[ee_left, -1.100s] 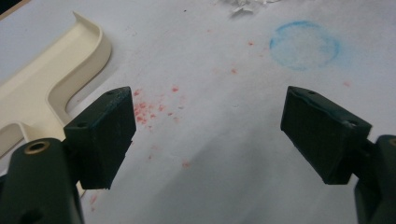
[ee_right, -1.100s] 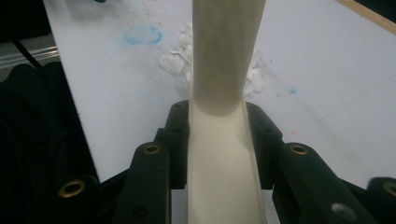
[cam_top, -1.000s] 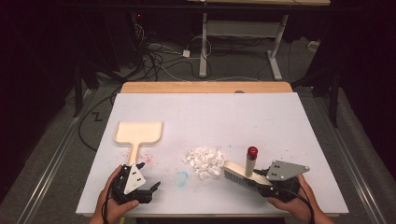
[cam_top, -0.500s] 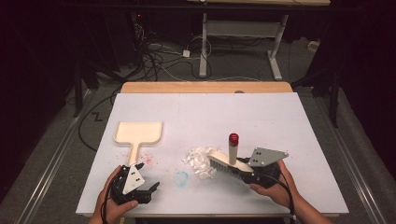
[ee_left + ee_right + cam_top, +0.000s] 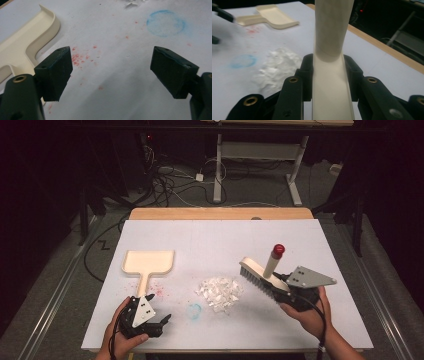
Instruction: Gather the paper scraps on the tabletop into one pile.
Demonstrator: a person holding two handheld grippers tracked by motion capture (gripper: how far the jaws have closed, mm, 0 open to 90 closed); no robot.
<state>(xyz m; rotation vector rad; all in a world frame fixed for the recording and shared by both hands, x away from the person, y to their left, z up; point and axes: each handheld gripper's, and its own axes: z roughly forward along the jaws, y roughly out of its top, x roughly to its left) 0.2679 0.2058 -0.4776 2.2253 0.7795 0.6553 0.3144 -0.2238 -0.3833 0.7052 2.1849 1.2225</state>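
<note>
While brush aloft: scraps mid-table, surrounded by room.

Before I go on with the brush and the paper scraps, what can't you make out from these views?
- Brush bristle tips: high view, too small to tell whether they clear the table.
- Brush's bristles and top: right gripper view, hidden behind its own handle, top cut by the edge.
- Dustpan: left gripper view, cut off at the left edge.
- Paper scraps: right gripper view, blurred.
</note>
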